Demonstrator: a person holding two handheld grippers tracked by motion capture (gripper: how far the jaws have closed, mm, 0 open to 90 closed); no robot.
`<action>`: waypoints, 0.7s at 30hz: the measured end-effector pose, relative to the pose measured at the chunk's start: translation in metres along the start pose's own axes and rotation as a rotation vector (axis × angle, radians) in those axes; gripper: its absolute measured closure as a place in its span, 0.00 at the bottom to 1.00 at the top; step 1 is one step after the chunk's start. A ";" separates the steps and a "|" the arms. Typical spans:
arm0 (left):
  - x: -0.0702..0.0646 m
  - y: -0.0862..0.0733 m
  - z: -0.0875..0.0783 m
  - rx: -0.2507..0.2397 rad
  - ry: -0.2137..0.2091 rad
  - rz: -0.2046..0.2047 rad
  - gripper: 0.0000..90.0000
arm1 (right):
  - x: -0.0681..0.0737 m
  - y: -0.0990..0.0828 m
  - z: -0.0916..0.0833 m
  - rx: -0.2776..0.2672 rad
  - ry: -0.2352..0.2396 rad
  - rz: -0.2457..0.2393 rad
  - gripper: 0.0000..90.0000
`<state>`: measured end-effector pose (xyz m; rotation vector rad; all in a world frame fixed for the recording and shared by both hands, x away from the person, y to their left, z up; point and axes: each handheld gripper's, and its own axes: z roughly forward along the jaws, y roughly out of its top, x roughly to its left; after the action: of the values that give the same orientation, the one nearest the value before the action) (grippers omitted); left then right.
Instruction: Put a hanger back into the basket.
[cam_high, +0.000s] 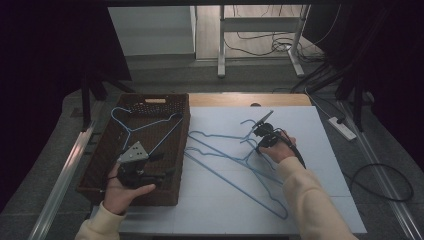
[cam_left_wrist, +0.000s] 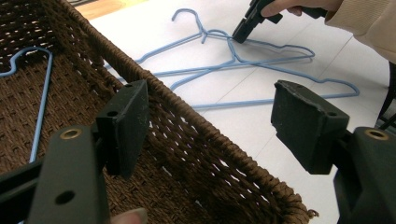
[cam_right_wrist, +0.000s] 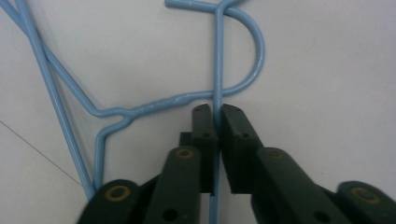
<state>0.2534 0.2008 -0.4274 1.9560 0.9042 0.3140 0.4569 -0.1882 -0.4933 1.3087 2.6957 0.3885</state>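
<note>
From the high view, the right gripper sat over a tangle of thin light-blue wire hangers on the white table sheet, its tips lost among the wires so the grip could not be judged there. The left gripper hovered over the dark brown woven basket, in which another blue wire hanger lay; the person's left hand covered much of its body.

In the left gripper view, its two black jaws stood wide apart with nothing between them, straddling the basket rim. The basket's hanger was cut off at the frame's left edge. Farther off, the right gripper touched the hanger pile, its upper part cropped.

In the right gripper view, the jaws were clenched on a straight run of blue hanger wire just below a hook. The hook's top ran out of frame, and which hanger the wire belonged to could not be told.
</note>
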 end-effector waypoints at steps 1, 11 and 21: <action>0.000 0.000 0.000 0.000 0.000 0.000 0.32 | 0.000 0.000 0.000 0.000 0.000 0.000 0.96; -0.001 0.000 0.001 0.001 0.001 0.002 0.32 | -0.005 -0.001 -0.009 -0.009 0.084 0.085 0.97; -0.008 0.005 -0.001 -0.017 -0.003 0.018 0.32 | -0.010 -0.008 -0.035 -0.119 0.218 0.158 0.98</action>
<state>0.2492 0.1941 -0.4218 1.9495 0.8801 0.3273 0.4494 -0.2071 -0.4621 1.5308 2.6945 0.7374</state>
